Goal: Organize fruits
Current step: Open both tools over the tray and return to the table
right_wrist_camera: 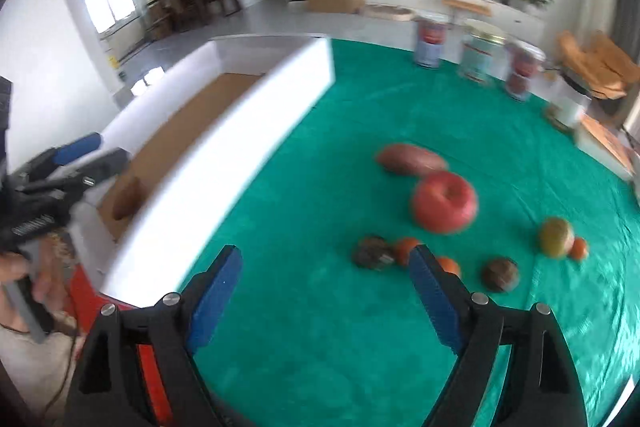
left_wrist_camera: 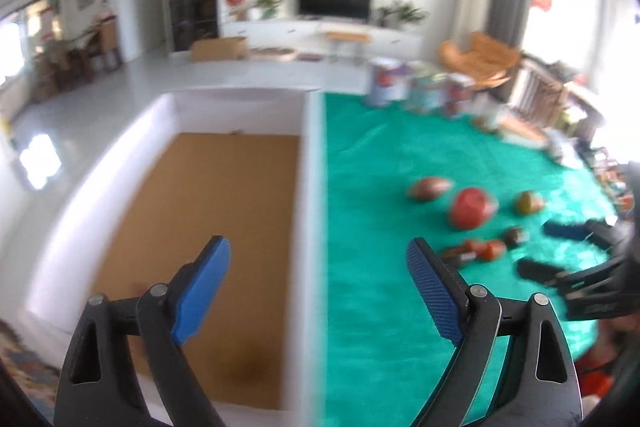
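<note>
Fruits lie on the green cloth (right_wrist_camera: 320, 307): a red apple (right_wrist_camera: 445, 201), a brown sweet potato (right_wrist_camera: 410, 159), a green-yellow mango (right_wrist_camera: 556, 237), small oranges (right_wrist_camera: 406, 249) and two dark brown fruits (right_wrist_camera: 372, 253). The apple also shows in the left wrist view (left_wrist_camera: 472, 207). A white box (left_wrist_camera: 314, 187) with a brown floor stands at the left; one brown fruit (right_wrist_camera: 128, 197) lies inside. My left gripper (left_wrist_camera: 318, 291) is open and empty above the box's right wall. My right gripper (right_wrist_camera: 324, 303) is open and empty over the cloth, short of the fruits.
Three jars (right_wrist_camera: 480, 51) stand along the cloth's far edge. A small white container (right_wrist_camera: 570, 107) and an orange board (right_wrist_camera: 608, 143) sit at the far right. The room behind holds a TV, cabinet and chairs.
</note>
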